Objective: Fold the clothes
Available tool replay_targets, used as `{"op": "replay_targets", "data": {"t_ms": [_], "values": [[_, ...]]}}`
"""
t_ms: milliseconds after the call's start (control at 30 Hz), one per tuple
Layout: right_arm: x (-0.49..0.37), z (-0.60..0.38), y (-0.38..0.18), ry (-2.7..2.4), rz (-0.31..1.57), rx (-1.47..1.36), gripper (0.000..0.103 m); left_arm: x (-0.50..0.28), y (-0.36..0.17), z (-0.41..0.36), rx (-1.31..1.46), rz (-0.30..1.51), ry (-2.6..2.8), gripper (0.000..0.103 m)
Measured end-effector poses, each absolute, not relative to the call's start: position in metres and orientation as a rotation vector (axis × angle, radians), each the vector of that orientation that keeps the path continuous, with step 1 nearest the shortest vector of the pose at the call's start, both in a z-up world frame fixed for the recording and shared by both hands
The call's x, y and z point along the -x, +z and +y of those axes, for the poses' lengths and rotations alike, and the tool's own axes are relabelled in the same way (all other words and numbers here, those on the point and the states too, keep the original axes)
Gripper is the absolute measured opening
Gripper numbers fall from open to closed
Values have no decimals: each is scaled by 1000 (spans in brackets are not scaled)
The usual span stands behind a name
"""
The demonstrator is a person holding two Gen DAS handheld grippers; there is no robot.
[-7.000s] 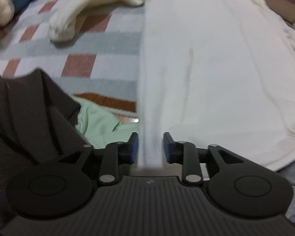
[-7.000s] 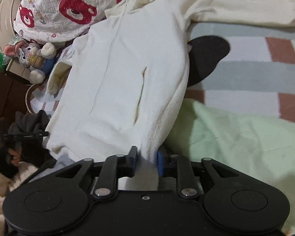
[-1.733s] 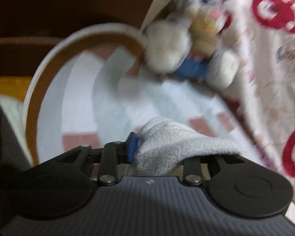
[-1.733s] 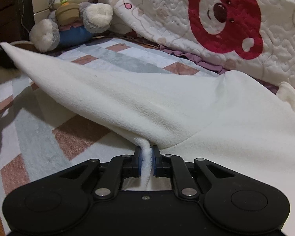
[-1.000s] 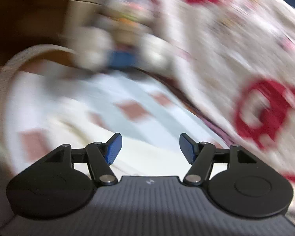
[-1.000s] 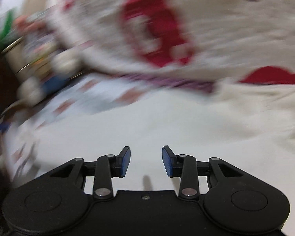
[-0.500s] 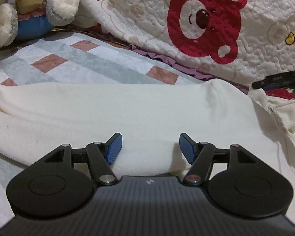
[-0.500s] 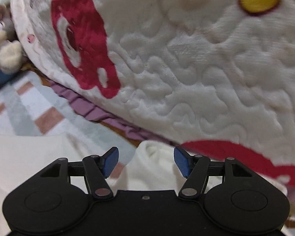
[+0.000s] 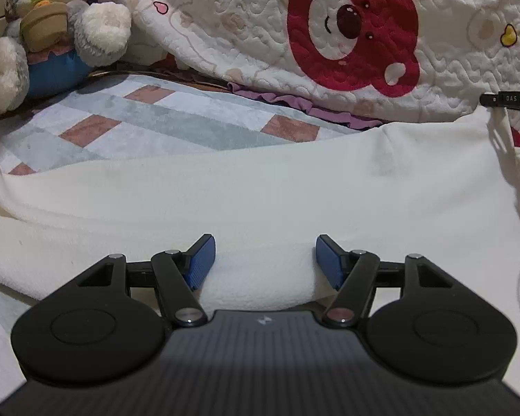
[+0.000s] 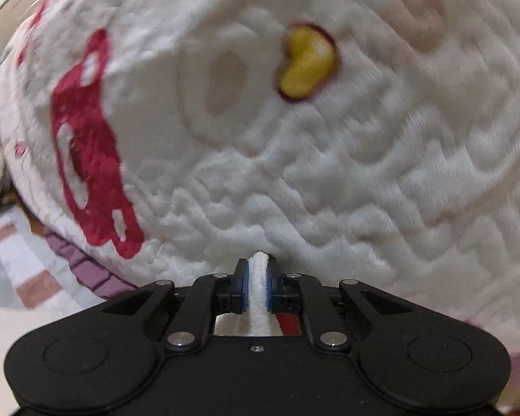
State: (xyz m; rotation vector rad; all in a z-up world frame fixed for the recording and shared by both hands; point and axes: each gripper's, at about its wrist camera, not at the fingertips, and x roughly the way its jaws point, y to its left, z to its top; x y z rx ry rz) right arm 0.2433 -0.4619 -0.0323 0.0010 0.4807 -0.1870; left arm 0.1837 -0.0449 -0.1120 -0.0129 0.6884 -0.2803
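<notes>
A cream fleece garment (image 9: 260, 194) lies folded across the checked bed cover in the left wrist view. My left gripper (image 9: 262, 260) is open, its blue pads on either side of a fold of the garment's near edge. My right gripper (image 10: 257, 277) is shut on a strip of cream fleece (image 10: 258, 298), right up against the quilted bear blanket. Its tip also shows in the left wrist view (image 9: 509, 100) at the garment's far right corner, lifting that corner.
A white quilted blanket with red bears (image 9: 350, 27) is heaped along the far side. A grey plush rabbit (image 9: 52, 27) sits at the far left. The checked bed cover (image 9: 149, 121) shows between rabbit and garment.
My right gripper has closed on a fold of cream fleece and moved closer to the bear blanket. My left gripper stays open and has barely moved.
</notes>
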Motion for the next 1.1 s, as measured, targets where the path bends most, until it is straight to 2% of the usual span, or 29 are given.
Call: {"op": "replay_targets", "data": {"t_ms": [100, 167, 200, 233, 300, 400, 500, 600, 733, 767, 800, 833, 900, 967, 1067, 1100], "values": [[-241, -461, -32, -201, 506, 24, 18, -181, -111, -51, -48, 678, -280, 64], [-239, -460, -31, -211, 523, 41, 37, -178, -109, -55, -71, 671, -282, 64], [-238, -460, -31, -215, 531, 50, 57, -177, -108, -56, -73, 668, -286, 64], [-231, -462, -28, -220, 521, 38, 70, -175, -106, -57, -65, 666, -297, 64], [-197, -475, -17, -219, 452, -47, 71, -170, -102, -62, -48, 655, -324, 64], [-158, -502, -14, -168, 459, -94, 70, -160, -88, -77, -52, 632, -385, 64], [-137, -521, -26, -148, 558, -1, 63, -143, -72, -103, -97, 630, -442, 66], [-125, -537, -43, -173, 624, 31, 63, -131, -63, -144, -164, 593, -560, 74], [-137, -550, -64, -137, 675, 39, 63, -155, -75, -225, -226, 640, -686, 74], [-143, -551, -71, -113, 699, 61, 63, -165, -81, -245, -241, 647, -712, 72], [-150, -551, -77, -89, 723, 83, 56, -176, -86, -262, -250, 657, -723, 69], [-155, -552, -81, -76, 730, 100, 13, -189, -93, -268, -249, 676, -696, 67], [-160, -554, -76, -87, 685, 116, 13, -217, -105, -281, -246, 715, -641, 61], [-166, -562, -71, -104, 664, 47, 14, -244, -118, -293, -243, 753, -587, 60], [-173, -576, -71, -110, 699, -72, 27, -277, -136, -299, -224, 790, -499, 61], [-173, -582, -73, -106, 715, -108, 36, -280, -139, -295, -207, 773, -497, 61]]}}
